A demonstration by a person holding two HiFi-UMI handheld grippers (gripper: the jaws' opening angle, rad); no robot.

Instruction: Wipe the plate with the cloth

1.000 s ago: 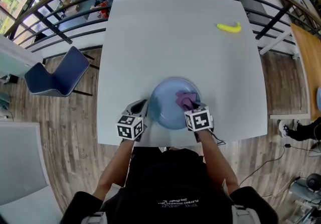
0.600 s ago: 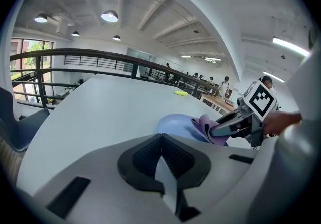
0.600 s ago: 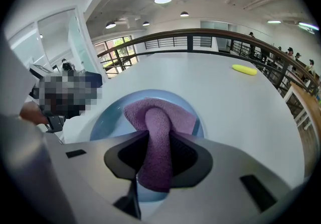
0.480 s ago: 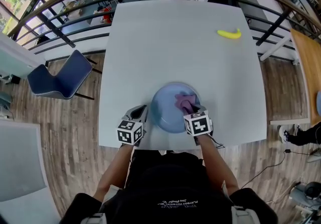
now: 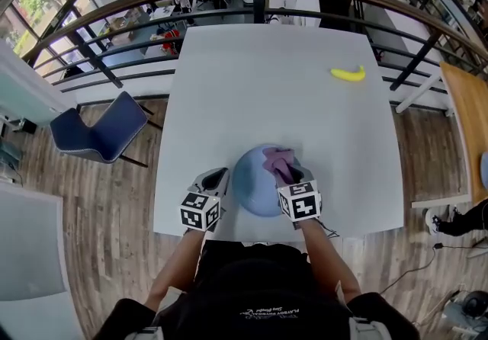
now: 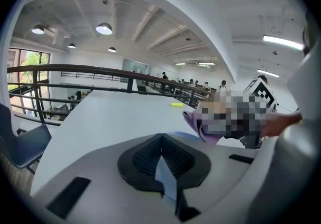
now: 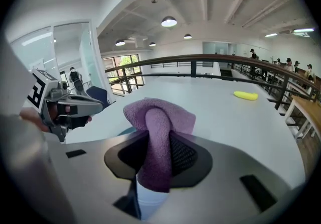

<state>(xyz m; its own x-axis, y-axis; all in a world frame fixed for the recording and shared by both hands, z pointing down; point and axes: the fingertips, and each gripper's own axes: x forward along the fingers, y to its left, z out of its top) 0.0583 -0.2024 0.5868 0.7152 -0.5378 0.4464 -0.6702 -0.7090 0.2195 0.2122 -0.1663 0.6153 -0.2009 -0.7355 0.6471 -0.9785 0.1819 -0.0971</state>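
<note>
My right gripper (image 5: 293, 177) is shut tight on the cloth (image 5: 277, 159). The cloth sits on the far right part of the plate (image 5: 254, 184). The plate lies at the near edge of the table (image 5: 267, 79), right in front of me. My left gripper (image 5: 214, 177) is closed on nothing. Its tip is just beside the plate's left rim, and I cannot tell if it touches.

To wipe well, I think I should press the cloth down softly and rub in round sweeps, from the middle out to the rim, so no part is missed. The plate looks smooth and may slide, and it is close to the table's edge, so I would lean the left tip on the rim to stop it. I must not push so hard that the jaws scrape the plate.

The cloth is purple, soft and fuzzy like a towel, bunched in a thick lump that sticks out past the jaws. The plate is round, pale blue and looks hard. The table is flat and grey-white. A small yellow banana (image 5: 348, 73) lies far right, well apart
</note>
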